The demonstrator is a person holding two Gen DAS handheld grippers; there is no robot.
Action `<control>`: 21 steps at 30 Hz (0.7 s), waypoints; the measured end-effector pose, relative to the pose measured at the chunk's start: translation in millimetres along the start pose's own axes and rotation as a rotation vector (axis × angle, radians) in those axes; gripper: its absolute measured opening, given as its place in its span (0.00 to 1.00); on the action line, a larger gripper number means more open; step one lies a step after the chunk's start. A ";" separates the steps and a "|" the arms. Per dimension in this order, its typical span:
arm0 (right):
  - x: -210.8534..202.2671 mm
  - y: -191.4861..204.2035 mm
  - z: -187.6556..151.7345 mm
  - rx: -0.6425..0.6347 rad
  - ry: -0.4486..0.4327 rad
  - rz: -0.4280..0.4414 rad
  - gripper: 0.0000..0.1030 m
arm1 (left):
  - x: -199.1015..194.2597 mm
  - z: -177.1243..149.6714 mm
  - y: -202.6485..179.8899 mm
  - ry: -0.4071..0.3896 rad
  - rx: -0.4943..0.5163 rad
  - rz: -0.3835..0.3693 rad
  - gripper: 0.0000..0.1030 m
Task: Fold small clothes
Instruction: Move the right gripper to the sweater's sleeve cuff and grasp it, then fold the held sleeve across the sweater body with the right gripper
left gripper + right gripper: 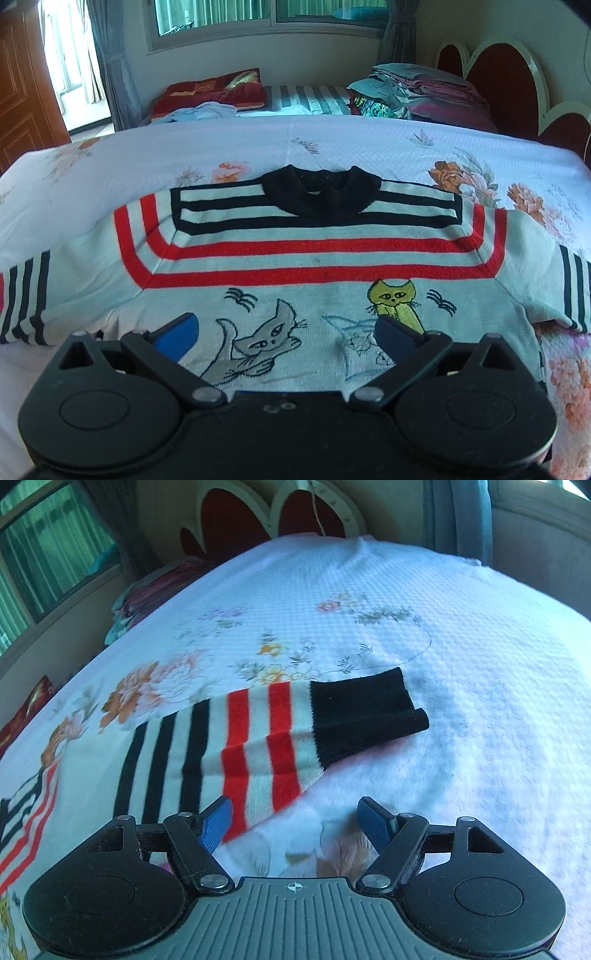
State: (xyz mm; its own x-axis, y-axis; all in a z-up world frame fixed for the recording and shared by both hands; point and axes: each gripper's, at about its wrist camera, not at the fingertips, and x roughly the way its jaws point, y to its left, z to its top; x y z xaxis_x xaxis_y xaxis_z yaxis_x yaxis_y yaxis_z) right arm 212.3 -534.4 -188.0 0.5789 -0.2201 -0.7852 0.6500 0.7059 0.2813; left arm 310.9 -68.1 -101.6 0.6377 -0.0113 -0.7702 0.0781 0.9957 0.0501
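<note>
Hovering my left tool (286,330), blades spread, over the fuzzy knit sweater (295,258) lying flat on the floral waffle-weave bedspread (147,155), black ribbed collar at 12 o'clock. Only my right tool (295,821), also spread, sees the striped sleeve (258,734), its black cuff at 1 o'clock.

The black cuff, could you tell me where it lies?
Right wrist view: the cuff ends the striped sleeve, flat on the bedspread, beyond the open right gripper.

Floral bedspread (369,147); red scalloped headboard (498,74); curtained window (258,14); wooden door (22,92).
</note>
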 end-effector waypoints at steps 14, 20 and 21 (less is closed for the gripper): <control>13.5 11.3 22.5 0.029 -0.122 0.021 0.07 | 2.3 6.4 10.8 -0.013 -0.009 0.032 0.98; -27.2 89.4 25.9 -0.105 -0.215 0.183 0.07 | 1.1 9.4 35.8 -0.032 -0.029 0.012 0.97; -34.8 111.1 22.5 -0.138 -0.225 0.221 0.07 | 1.1 10.4 41.5 -0.036 -0.033 0.008 0.97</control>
State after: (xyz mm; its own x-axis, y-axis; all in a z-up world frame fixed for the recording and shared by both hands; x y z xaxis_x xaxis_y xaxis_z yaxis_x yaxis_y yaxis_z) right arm 275.4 -463.5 -117.0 0.8025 -0.1838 -0.5676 0.4330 0.8340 0.3421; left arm 322.8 -27.7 -93.8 0.6654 -0.0059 -0.7465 0.0475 0.9983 0.0344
